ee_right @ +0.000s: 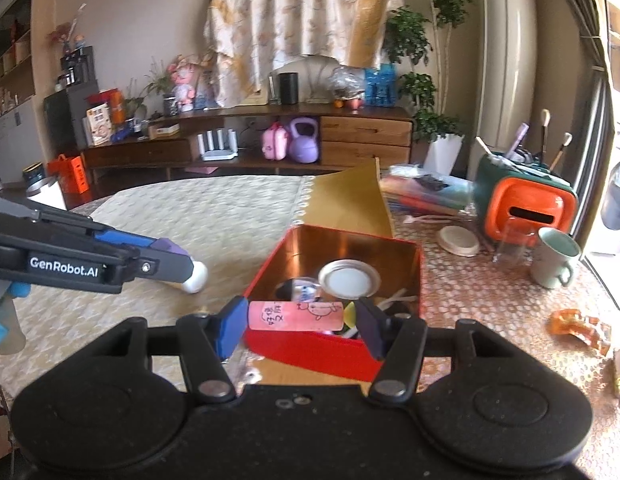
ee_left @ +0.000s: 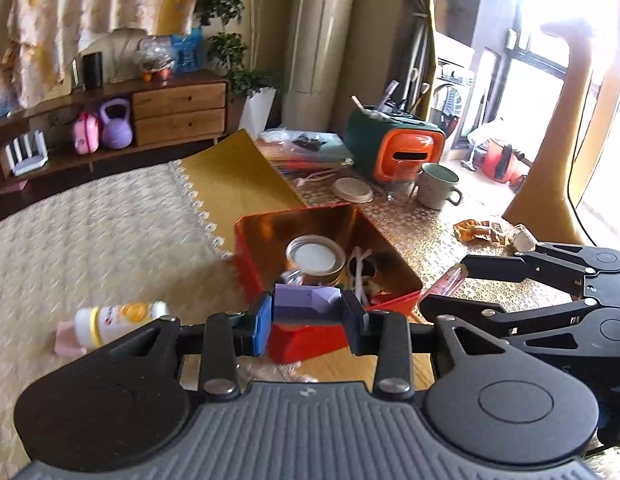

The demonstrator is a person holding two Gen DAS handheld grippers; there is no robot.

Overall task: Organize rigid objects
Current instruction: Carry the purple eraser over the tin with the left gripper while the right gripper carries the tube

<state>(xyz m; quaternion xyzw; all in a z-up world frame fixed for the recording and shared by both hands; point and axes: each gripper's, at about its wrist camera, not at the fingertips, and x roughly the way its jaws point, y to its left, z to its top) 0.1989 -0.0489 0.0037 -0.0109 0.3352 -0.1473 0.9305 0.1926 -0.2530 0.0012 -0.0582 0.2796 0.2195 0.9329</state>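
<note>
Pinching a small lilac block [ee_left: 306, 300] between its blue pads, the left gripper [ee_left: 308, 312] holds it crosswise just short of the red tin box [ee_left: 250, 264], whose near wall shows directly beyond and below the fingers. The block looks stiff, faceted and light, so its flat side faces give the pads a sure seat. The right gripper [ee_right: 300, 322] is clamped end to end on a pink tube [ee_right: 296, 315] with handwriting and a little drawing on its label; it lies level across the fingers, just in front of the same box. That tube looks rigid, light and smooth, likely to roll or slip, so a hold on its ends or mid-barrel suits it. Beyond both sets of fingers, the box's coppery inside already holds a round metal lid [ee_right: 349, 280] and other small items. Farther out to the right stands a pale mug [ee_right: 557, 258], and left of the left fingers a small white bottle [ee_left: 118, 320] lies on the lace tablecloth [ee_left: 90, 240].
</note>
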